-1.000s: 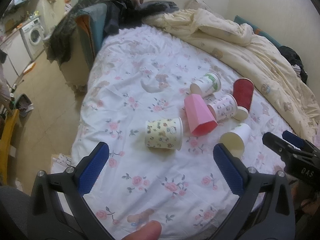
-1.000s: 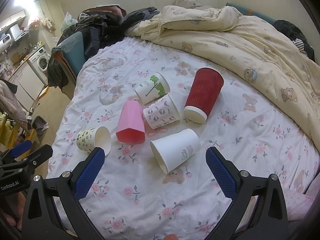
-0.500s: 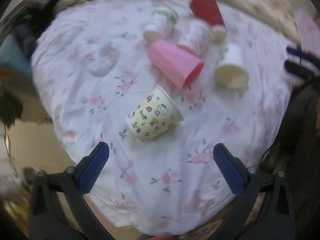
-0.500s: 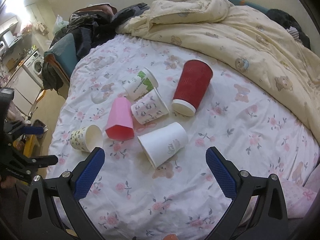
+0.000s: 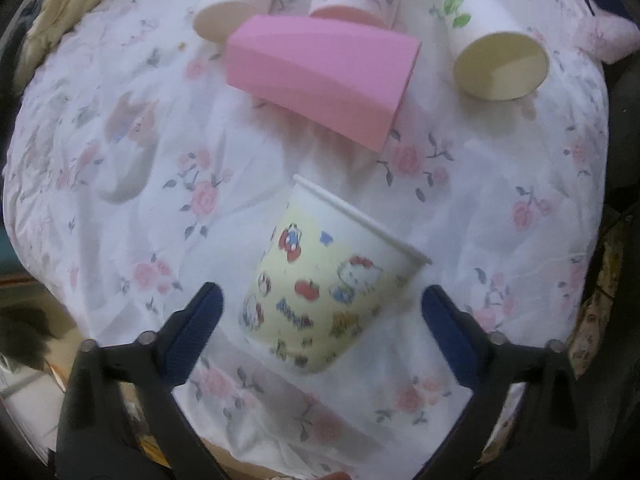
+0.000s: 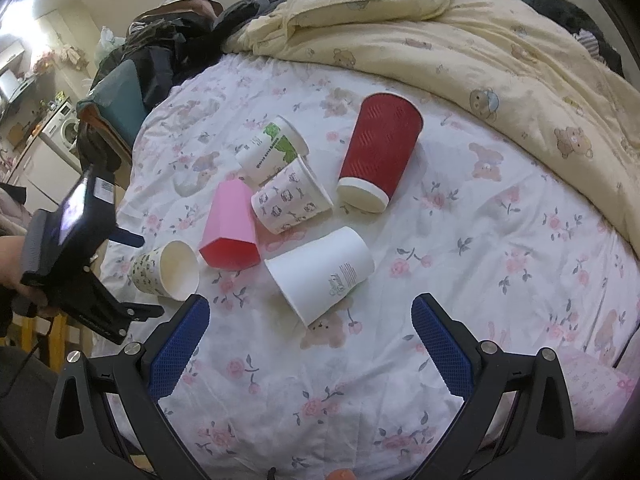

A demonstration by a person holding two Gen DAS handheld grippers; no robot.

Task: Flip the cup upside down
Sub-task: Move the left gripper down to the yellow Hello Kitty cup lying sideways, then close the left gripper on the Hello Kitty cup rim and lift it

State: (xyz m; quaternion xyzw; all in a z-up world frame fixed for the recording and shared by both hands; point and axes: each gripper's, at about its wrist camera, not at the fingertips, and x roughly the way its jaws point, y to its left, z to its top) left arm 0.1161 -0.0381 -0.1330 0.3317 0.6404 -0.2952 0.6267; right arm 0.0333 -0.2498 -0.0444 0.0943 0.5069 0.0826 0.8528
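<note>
The left gripper (image 5: 320,320) hangs over the yellow cartoon cup (image 5: 328,276), jaws spread wide, 1 on each side, neither touching it. The cup lies on its side on the floral sheet (image 5: 140,208), rim toward 1 o'clock. The pink cup (image 5: 320,80) lies at 12 o'clock. The right gripper (image 6: 308,340) is also spread, holding nothing, the white cup (image 6: 320,272) at its 12 o'clock.

Left gripper (image 5: 320,320) and right gripper (image 6: 310,344), black plastic frames, dark blue textured finger pads (image 6: 178,354), silver screws near each finger base, bare skin of left hand (image 6: 10,260)
</note>
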